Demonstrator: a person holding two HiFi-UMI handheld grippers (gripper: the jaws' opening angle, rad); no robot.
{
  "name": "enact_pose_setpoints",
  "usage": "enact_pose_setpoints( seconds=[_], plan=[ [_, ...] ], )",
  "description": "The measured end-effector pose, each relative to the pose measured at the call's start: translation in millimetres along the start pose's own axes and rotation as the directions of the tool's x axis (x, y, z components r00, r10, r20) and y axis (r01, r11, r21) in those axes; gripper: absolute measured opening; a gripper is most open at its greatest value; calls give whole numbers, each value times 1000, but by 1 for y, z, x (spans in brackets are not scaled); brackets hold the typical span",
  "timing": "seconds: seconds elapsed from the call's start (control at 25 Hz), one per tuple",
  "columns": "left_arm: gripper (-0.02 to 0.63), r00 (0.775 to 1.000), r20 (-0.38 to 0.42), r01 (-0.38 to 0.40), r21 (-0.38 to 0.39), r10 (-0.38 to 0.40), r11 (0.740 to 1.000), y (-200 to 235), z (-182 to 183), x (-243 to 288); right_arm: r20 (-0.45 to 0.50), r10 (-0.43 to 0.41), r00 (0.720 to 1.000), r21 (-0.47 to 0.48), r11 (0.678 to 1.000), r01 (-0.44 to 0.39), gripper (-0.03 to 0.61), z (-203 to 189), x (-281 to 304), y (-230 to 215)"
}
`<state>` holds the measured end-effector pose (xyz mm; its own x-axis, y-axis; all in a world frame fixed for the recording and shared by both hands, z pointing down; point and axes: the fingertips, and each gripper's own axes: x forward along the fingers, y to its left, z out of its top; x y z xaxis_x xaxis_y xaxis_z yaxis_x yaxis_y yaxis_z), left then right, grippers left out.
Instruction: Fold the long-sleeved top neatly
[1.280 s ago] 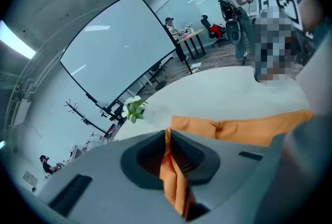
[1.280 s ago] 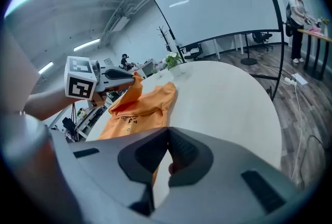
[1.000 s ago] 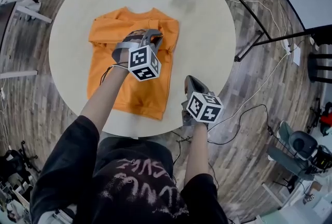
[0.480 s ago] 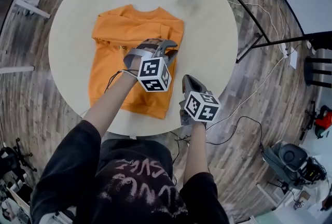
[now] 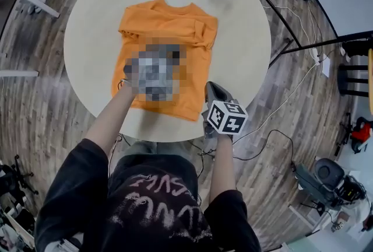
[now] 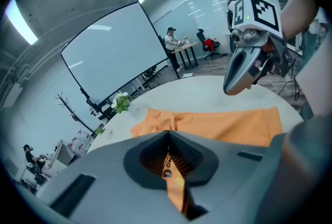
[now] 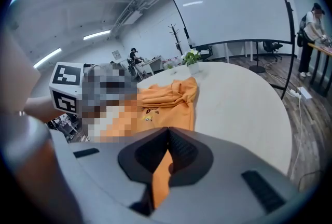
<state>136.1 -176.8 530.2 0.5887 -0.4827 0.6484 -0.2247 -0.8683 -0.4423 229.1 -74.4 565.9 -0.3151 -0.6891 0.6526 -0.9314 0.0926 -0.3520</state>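
Top [image 5: 169,20] is laid flat on the bench [image 5: 87,29], collar at the far side, sleeves folded across the chest. Left gripper [image 6: 168,137]: jaws shut, orange cloth pinched between them. Its place on the top is masked in the head view, probably mid-body. Right gripper [image 5: 210,87]: jaws shut on cloth at the right side edge, near the hem. Judgement: the fold should be carried with both grips level, the edge kept taut and the sleeves left undisturbed.

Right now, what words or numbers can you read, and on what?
"D…": on orange cloth seen through the left claw's gap; rest hidden.
Chest print on the orange top: too small to read.
Print on the black T-shirt: upside down, unreadable.
The marker cube: patterns, no words.
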Motion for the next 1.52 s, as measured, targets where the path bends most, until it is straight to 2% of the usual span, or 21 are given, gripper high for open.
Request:
enact_pose_setpoints(
  seconds=[0.16, 0.4, 0.6, 0.84, 1.0, 1.12, 1.32, 1.52],
  plan=[
    [14, 999, -32, -17, -27, 16, 999, -8, -33, -45, -2, 6, 1000, -39, 999, -6, 9, -18, -14, 29],
    [14, 995, -100, -28, -23, 25, 999, -29, -86, -106, -33, 0, 999, -152, 988, -5, 17, -48, -36, 55],
    [14, 990, -142, -20, -57, 12, 998, -53, -123, -140, -71, -30, 997, -283, 959, 8, 42, -71, -50, 65],
    [34, 975, -217, 39, -48, -49, 998, -98, -166, -162, -165, -59, 985, -439, 898, -20, 109, -111, -52, 66],
    [135, 958, -263, 108, -50, -117, 993, -126, -190, -169, -221, -88, 971, -528, 848, -44, 144, -136, -48, 60],
    [167, 944, -293, 151, -19, -150, 988, -141, -203, -169, -256, -93, 962, -576, 814, -75, 171, -147, -41, 58],
    [186, 927, -332, 187, 11, -173, 982, -152, -213, -161, -290, -108, 951, -677, 726, -124, 196, -155, -30, 57],
    [181, 903, -390, 216, 49, -180, 975, -158, -224, -150, -321, -120, 939, -725, 669, -162, 196, -160, -17, 54]
  ],
)
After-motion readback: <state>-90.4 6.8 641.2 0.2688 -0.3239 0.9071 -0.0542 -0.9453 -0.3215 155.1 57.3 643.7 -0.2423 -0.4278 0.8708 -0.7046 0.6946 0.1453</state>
